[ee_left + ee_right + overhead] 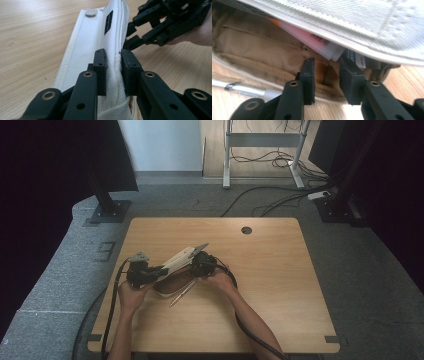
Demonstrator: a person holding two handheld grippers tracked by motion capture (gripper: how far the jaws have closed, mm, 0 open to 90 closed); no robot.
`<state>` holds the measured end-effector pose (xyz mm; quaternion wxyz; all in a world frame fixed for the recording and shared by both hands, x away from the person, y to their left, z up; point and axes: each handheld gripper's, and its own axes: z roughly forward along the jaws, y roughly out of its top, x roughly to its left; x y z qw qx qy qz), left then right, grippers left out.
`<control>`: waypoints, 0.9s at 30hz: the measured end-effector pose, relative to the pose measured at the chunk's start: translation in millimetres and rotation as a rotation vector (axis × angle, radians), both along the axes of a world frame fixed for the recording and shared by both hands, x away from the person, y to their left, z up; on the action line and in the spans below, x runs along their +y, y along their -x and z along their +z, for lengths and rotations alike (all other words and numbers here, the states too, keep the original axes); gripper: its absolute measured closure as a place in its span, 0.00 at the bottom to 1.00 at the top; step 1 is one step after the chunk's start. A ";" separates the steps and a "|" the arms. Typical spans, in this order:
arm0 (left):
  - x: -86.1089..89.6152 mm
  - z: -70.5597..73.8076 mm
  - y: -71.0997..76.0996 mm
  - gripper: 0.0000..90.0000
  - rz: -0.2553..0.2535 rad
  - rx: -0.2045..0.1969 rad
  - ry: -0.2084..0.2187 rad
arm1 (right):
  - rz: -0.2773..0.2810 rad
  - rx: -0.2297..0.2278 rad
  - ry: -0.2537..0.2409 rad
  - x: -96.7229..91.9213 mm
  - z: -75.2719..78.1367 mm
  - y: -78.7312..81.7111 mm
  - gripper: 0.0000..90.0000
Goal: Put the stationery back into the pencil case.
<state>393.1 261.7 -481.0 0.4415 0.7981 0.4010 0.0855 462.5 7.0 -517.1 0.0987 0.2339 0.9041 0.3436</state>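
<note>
The white canvas pencil case lies a little left of the middle of the wooden table, and everything here is best placed against it. The left gripper is clamped on the case's lifted flap, its 2 jaws pressing the white fabric from either side and holding the flap up so the mouth stays agape. The right gripper reaches into that mouth from the opposite side; its jaws stand a little apart over the tan lining, and I see nothing pinched between them. Inside the case, just above those jaws, sits a pink-and-white tube or marker with a barcode, and beside it a dark item too blurred to name. A silver pen lies on the table just outside the case's near edge. To my eye this is the loading or unloading stage, with 1 gripper bracing and the other working inside. Next, I would guess, the right gripper needs to settle on 1 item and close squarely on it while the flap is kept raised.
</note>
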 end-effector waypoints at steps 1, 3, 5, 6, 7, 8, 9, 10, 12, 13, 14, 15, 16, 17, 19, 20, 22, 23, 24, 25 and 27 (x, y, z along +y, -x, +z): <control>0.3 -0.2 0.1 0.84 0.003 -0.002 0.001 | -0.001 0.002 -0.005 -2.3 1.1 0.6 0.66; 0.7 -0.3 -0.1 0.84 0.005 -0.001 0.001 | 0.002 -0.001 -0.012 -6.5 2.4 2.0 0.63; 1.3 -0.2 -0.1 0.84 0.006 -0.002 0.001 | 0.007 0.005 -0.013 -10.1 2.9 3.9 0.57; 1.5 -0.2 -0.1 0.84 0.007 -0.002 0.000 | 0.009 0.005 -0.009 -11.5 2.9 5.1 0.55; 1.7 -0.3 -0.2 0.84 0.007 -0.002 -0.001 | 0.012 0.005 -0.005 -12.7 2.9 6.7 0.52; 2.0 -0.4 -0.3 0.84 0.006 -0.002 -0.001 | 0.014 0.007 -0.002 -13.6 2.7 8.4 0.50; 2.1 -0.4 -0.4 0.84 0.005 -0.002 -0.001 | 0.018 0.007 0.001 -14.6 2.3 10.5 0.48; 2.2 -0.5 -0.5 0.84 0.004 -0.002 -0.001 | 0.017 0.008 0.002 -15.2 2.0 11.7 0.46; 2.2 -0.6 -0.5 0.84 0.003 -0.002 -0.003 | 0.014 0.016 -0.007 -16.4 0.6 14.4 0.43; 2.3 -0.6 -0.5 0.84 0.002 -0.002 -0.003 | 0.010 0.016 -0.010 -16.3 -0.4 15.7 0.42; 2.2 -0.6 -0.5 0.84 0.002 -0.002 -0.003 | 0.010 0.017 -0.010 -16.3 -1.0 16.4 0.41; 2.2 -0.6 -0.5 0.84 0.002 -0.002 -0.003 | 0.010 0.015 -0.013 -15.8 -2.2 17.1 0.40; 2.2 -0.6 -0.5 0.84 0.002 -0.001 -0.003 | 0.011 0.020 -0.016 -15.1 -3.1 17.8 0.40; 2.1 -0.6 -0.4 0.84 0.002 -0.001 -0.004 | 0.009 0.019 -0.019 -14.1 -4.3 18.4 0.40; 2.0 -0.5 -0.3 0.84 0.001 -0.001 -0.005 | 0.006 0.022 -0.023 -11.6 -6.7 18.8 0.39; 2.0 -0.5 -0.3 0.84 0.000 0.000 -0.006 | 0.011 0.024 -0.024 -10.3 -7.7 18.9 0.39; 2.0 -0.5 -0.3 0.84 0.000 0.000 -0.006 | 0.016 0.021 -0.021 -7.8 -9.8 19.9 0.39; 2.0 -0.5 -0.3 0.84 -0.001 0.000 -0.006 | 0.018 0.019 -0.021 -6.7 -10.8 20.8 0.40; 2.0 -0.6 -0.3 0.84 -0.001 0.000 -0.006 | 0.024 0.020 -0.024 -6.4 -11.1 21.2 0.41; 2.1 -0.5 -0.3 0.84 -0.001 0.001 -0.006 | 0.031 0.022 -0.027 -6.1 -11.2 22.0 0.43; 2.1 -0.5 -0.3 0.84 0.000 0.001 -0.005 | 0.053 0.037 -0.031 -5.4 -10.4 24.5 0.46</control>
